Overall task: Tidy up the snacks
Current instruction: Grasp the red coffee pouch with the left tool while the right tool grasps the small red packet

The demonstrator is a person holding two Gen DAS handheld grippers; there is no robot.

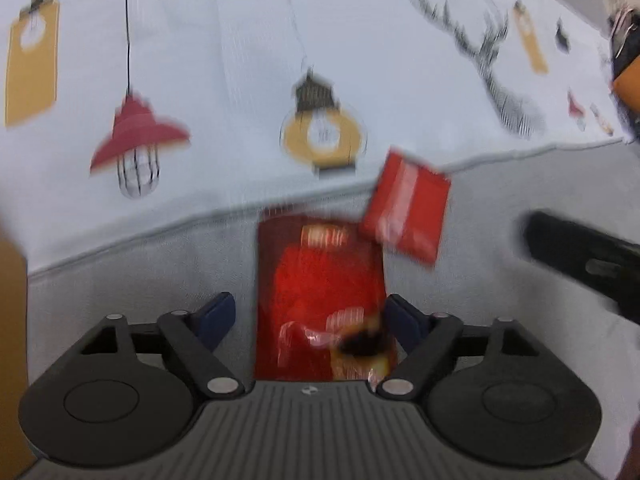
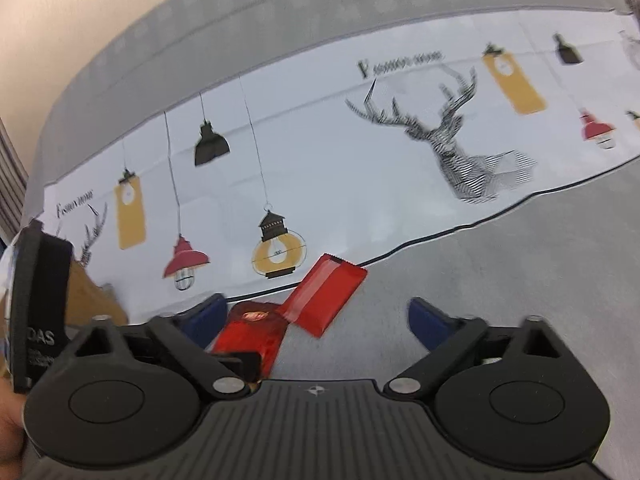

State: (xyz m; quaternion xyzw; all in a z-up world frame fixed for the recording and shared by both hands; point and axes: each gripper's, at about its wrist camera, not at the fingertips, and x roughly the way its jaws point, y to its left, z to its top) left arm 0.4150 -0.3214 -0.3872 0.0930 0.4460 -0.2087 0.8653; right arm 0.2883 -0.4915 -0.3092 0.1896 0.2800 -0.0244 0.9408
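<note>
Approaching to pick: left gripper [image 1: 310, 316] spread wide around glossy red snack bag [image 1: 320, 300], right gripper [image 2: 316, 316] released, empty. Next probably: closing on it, avoiding small red foil packet [image 1: 408, 214].

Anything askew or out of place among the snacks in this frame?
The small red packet lies at an angle, its corner over the top edge of the larger red snack bag rather than lined up beside it. Both sit on the grey surface. Nothing looks spilled or torn, though the left view is blurred.

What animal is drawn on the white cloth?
A deer head with antlers, in black lines on the cloth. Clearest in the right wrist view.
</note>
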